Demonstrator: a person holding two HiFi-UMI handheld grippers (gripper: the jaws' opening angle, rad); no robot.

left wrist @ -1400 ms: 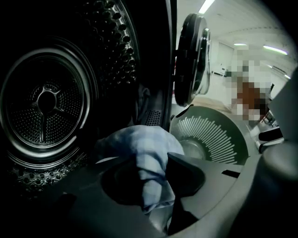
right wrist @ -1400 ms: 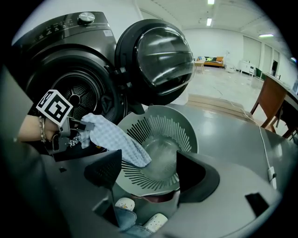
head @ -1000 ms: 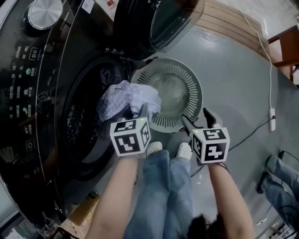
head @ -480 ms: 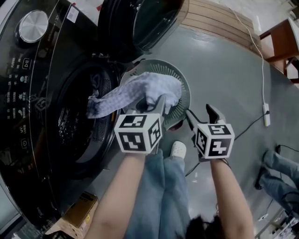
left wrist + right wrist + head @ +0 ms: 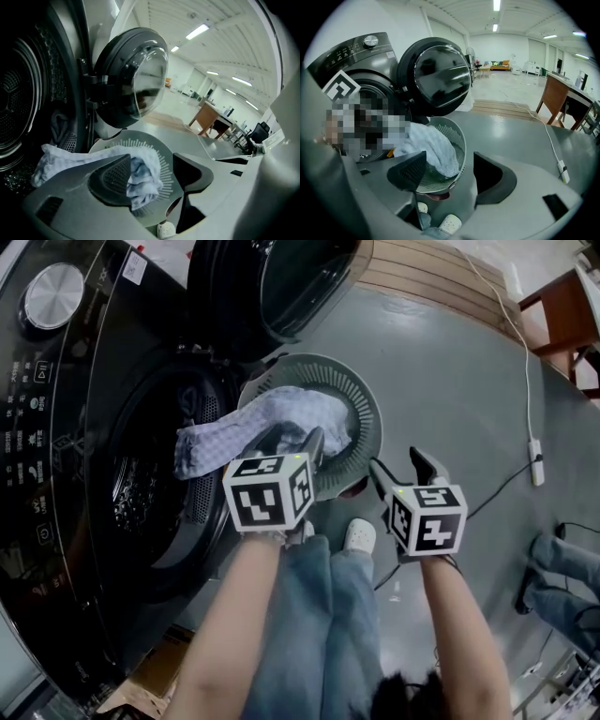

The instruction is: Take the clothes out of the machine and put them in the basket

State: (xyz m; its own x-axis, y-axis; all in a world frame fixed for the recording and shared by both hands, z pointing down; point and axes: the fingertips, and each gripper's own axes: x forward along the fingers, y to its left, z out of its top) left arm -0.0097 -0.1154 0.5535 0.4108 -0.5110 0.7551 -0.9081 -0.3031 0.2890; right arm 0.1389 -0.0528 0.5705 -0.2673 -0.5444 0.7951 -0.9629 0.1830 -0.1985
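Note:
A pale checked cloth point(image 5: 281, 423) trails from the dark machine's drum opening point(image 5: 150, 493) over the rim of the round grey-green slotted basket point(image 5: 364, 423) on the floor. My left gripper point(image 5: 293, 439) hovers over the basket; its jaws have just been opening, and the cloth point(image 5: 140, 180) hangs between them against the left jaw only, with a gap to the other. In the left gripper view the basket point(image 5: 140, 140) lies right below the left gripper point(image 5: 151, 161). My right gripper point(image 5: 396, 465) is open and empty beside the basket point(image 5: 459, 136), right of the cloth point(image 5: 433, 147).
The machine's round door point(image 5: 281, 287) stands open above the basket. My white shoes point(image 5: 359, 535) are just below the basket. A white cable with a power strip point(image 5: 536, 474) runs along the floor at right. A cardboard box point(image 5: 141, 685) sits at the machine's foot.
The left gripper carried the cloth from the drum opening over to the basket, and its jaws now stand wider apart. The cloth's bunched end has dropped into the basket. The right gripper barely moved.

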